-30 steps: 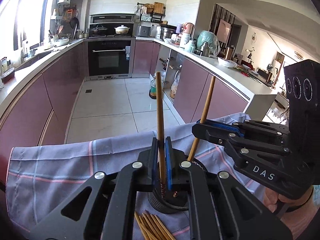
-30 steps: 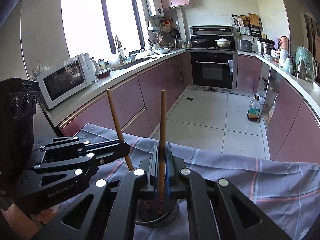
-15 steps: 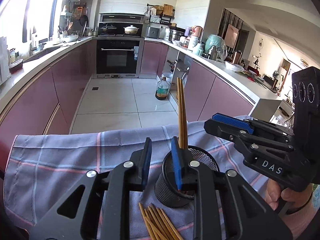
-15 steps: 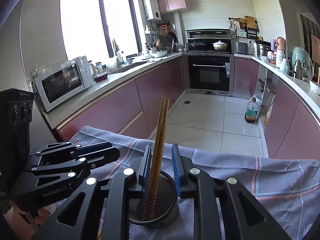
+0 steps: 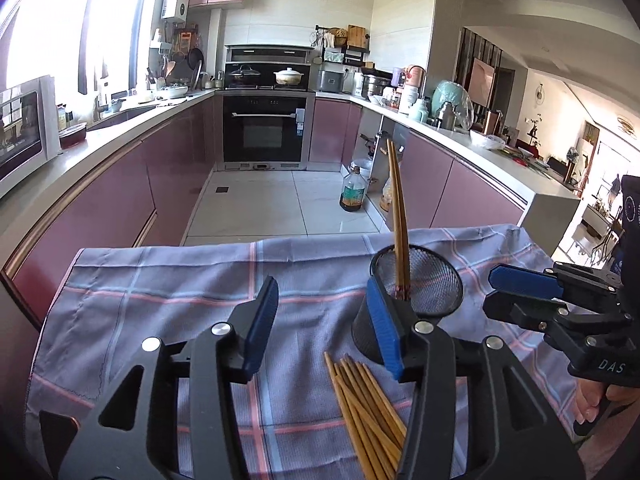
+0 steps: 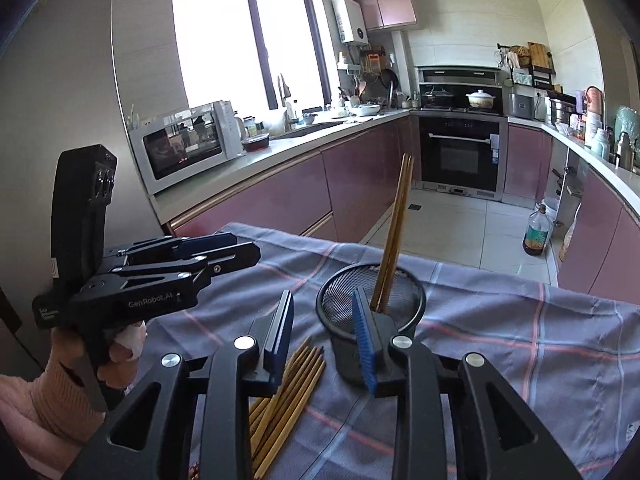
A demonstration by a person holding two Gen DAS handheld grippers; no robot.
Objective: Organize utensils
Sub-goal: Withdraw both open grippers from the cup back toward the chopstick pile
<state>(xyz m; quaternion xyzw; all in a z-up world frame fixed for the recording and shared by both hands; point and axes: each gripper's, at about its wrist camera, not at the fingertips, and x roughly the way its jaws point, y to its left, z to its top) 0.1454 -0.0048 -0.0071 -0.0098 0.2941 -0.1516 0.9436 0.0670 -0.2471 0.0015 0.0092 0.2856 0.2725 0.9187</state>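
Observation:
A black mesh holder (image 5: 416,300) stands on the checked cloth (image 5: 160,300) and also shows in the right wrist view (image 6: 370,304). Two wooden chopsticks (image 5: 398,220) stand in it, leaning together (image 6: 394,236). A bundle of several loose chopsticks (image 5: 366,412) lies on the cloth in front of the holder (image 6: 288,392). My left gripper (image 5: 324,328) is open and empty, left of the holder. My right gripper (image 6: 322,334) is open and empty, just in front of the holder, above the bundle's tips.
The table's far edge drops to a tiled kitchen floor (image 5: 280,200). Pink cabinets and counters run along both sides. A microwave (image 6: 184,144) sits on the left counter, an oven (image 5: 264,128) at the back, a bottle (image 5: 352,192) on the floor.
Both grippers let go of their chopsticks into the holder, opened wide and drew back. The two chopsticks now lean together in the holder.

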